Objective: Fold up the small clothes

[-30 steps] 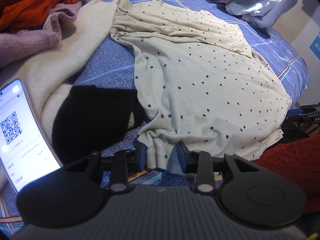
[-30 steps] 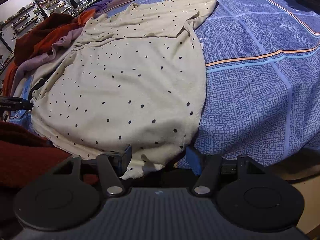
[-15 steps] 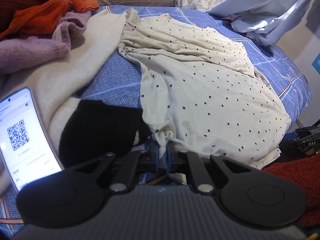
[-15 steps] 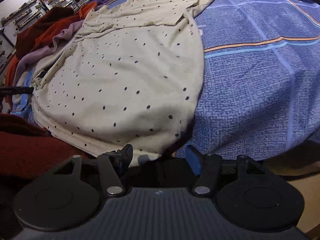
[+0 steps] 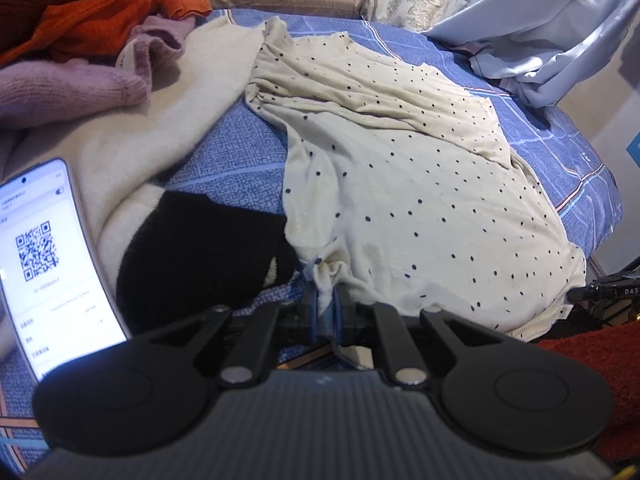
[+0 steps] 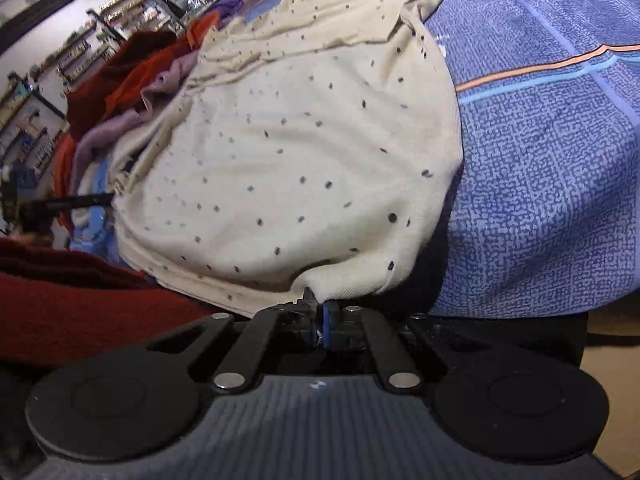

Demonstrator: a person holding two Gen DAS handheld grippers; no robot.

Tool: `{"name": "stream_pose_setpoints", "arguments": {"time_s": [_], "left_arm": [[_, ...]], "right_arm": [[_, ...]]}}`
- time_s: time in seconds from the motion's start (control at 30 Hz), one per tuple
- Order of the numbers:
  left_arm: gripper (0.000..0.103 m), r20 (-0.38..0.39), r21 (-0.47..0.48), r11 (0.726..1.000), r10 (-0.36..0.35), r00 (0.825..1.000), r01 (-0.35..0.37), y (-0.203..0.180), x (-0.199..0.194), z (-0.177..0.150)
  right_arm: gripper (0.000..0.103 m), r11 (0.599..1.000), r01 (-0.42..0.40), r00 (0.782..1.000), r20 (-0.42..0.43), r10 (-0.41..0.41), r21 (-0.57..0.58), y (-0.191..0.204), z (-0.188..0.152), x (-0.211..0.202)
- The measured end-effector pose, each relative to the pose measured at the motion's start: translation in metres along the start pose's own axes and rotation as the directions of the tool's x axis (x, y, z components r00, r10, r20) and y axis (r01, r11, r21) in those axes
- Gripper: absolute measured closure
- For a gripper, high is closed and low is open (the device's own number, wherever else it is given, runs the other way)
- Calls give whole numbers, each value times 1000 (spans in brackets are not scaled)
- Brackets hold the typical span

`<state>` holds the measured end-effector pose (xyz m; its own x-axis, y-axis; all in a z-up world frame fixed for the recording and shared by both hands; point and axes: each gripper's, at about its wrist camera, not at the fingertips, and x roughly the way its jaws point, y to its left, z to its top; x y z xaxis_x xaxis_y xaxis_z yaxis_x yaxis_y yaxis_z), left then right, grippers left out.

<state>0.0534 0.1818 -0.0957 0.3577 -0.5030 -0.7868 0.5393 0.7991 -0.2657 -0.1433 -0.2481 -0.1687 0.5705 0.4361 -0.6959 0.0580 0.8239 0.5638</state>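
Blue patterned bedsheet [image 5: 244, 156] covers the work surface in both wrist views, w/ orange and light-blue stripes running across it ahead-right of the right tool.

Left gripper [image 5: 325, 312]: jaws closed, pinching a bunched corner of the cream polka-dot shirt [image 5: 420, 184] directly at the fingertips. Fabric is gathered into a small knot-like wad just ahead of the pads. Black garment [image 5: 200, 256] lies just ahead-left of the tool, touching the shirt edge. Phone [image 5: 48, 264] w/ QR code on screen sits at the near left. Further ahead-left: cream knit [image 5: 168, 120], then mauve sweater [image 5: 68, 84], then orange garment [image 5: 100, 20] at the far left. Far ahead-right: pale blue cloth [image 5: 540, 32] bunched on the sheet.

Right gripper [image 6: 320, 320]: jaws closed on the shirt hem [image 6: 344, 284], fabric entering between the pads at the tip. Polka-dot shirt [image 6: 300, 140] spreads out ahead of the tool, approx. flat, sleeve area folded over at the far end. Dark red fabric [image 6: 80, 304] sits near-left of the tool. Left gripper tip [image 6: 80, 201] is visible ahead-left, at the opposite shirt corner. Shelving in the far-left bkgd, detail unclear.
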Motion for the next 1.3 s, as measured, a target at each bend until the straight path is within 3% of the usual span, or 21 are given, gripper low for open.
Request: {"name": "stream_pose_setpoints", "arguments": {"time_s": [0.13, 0.27, 0.33, 0.37, 0.43, 0.47, 0.53, 0.6, 0.7, 0.77, 0.83, 0.93, 1.07, 1.2, 1.3], "left_arm": [[95, 56, 20, 999, -29, 998, 28, 1, -7, 35], [96, 130, 35, 999, -28, 991, 24, 13, 3, 100], [96, 126, 41, 999, -9, 992, 4, 16, 13, 133], [96, 114, 73, 997, 7, 993, -15, 12, 16, 145], [93, 83, 151, 988, -14, 996, 1, -3, 16, 152], [89, 63, 174, 984, -37, 997, 25, -11, 13, 147], [45, 13, 172, 985, -37, 999, 34, -19, 9, 126], [35, -47, 144, 989, -14, 999, 21, -21, 2, 91], [42, -135, 18, 999, -35, 990, 38, -10, -5, 37], [55, -175, -63, 998, -21, 984, 10, -1, -5, 11], [71, -185, -139, 990, -19, 982, -7, 9, -3, -7], [79, -183, -189, 982, -21, 983, -14, 16, 6, -21], [100, -157, -184, 983, -19, 987, -11, 5, 16, -19], [101, -44, -165, 986, -18, 999, 11, -5, 9, 7], [101, 79, -145, 989, -16, 997, 27, -3, 4, 55]], "right_arm": [[99, 997, -73, 993, 98, 69, 37, 8, 31, -25], [99, 985, -151, 972, 192, 134, 78, 0, 95, -30], [99, 984, -168, 963, 224, 149, 67, -5, 136, -26], [99, 984, -169, 961, 229, 153, 52, -8, 159, -22], [99, 996, -91, 974, 209, 89, 0, -7, 188, -14], [99, 998, -68, 976, 205, 69, -12, -5, 193, -13], [99, 995, -92, 980, 172, 98, -44, 0, 190, -8], [99, 994, -95, 986, 132, 101, -55, -1, 173, -4], [99, 996, -76, 992, 101, 81, -53, -2, 151, -1], [99, 997, -67, 993, 92, 71, -45, -4, 140, 0], [99, 997, -50, 995, 86, 55, -57, -2, 132, -2], [99, 995, -54, 994, 87, 61, -79, 3, 132, -1], [99, 993, -48, 994, 93, 58, -108, 12, 136, 0], [99, 988, -10, 994, 107, 27, -152, 18, 141, -1], [99, 989, -9, 990, 141, 30, -149, 16, 155, -3]]}}
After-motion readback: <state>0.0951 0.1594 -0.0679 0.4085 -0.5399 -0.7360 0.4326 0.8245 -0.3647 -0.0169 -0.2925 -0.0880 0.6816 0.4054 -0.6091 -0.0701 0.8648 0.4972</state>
